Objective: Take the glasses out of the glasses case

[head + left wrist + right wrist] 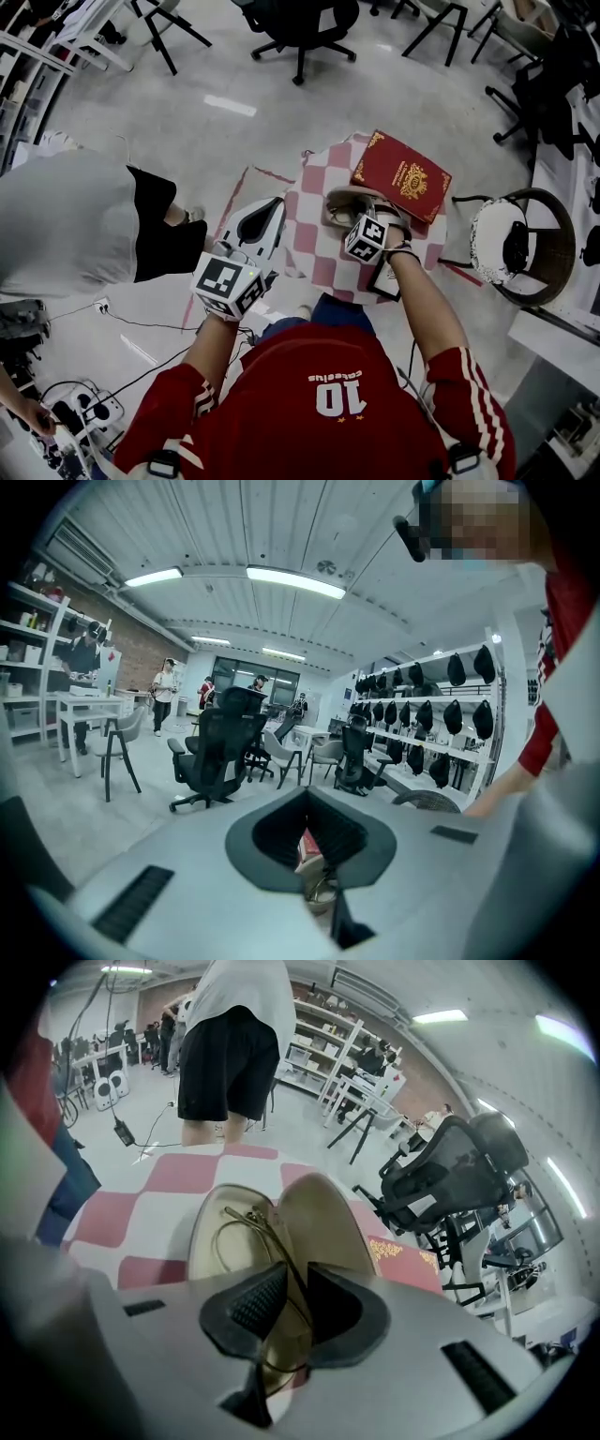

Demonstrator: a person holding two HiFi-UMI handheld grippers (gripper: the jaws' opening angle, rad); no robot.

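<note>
The beige glasses case (323, 1218) lies open on the red-and-white checked cloth (178, 1174), lid raised to the right. Gold wire glasses (234, 1232) rest in its tray. My right gripper (292, 1299) reaches into the case, and its jaws are closed on a thin wire of the glasses' frame. In the head view the right gripper (364, 214) covers most of the case (339, 200). My left gripper (277, 208) hovers shut and empty at the cloth's left edge. In its own view the left gripper (314, 846) points level, and the case (311, 862) shows through the slit.
A red book with gold print (401, 177) lies on the cloth just right of the case. A person in black shorts (155, 225) stands close on the left. A round wicker chair (520, 246) stands to the right. Office chairs (302, 23) and cables (122, 322) are on the floor.
</note>
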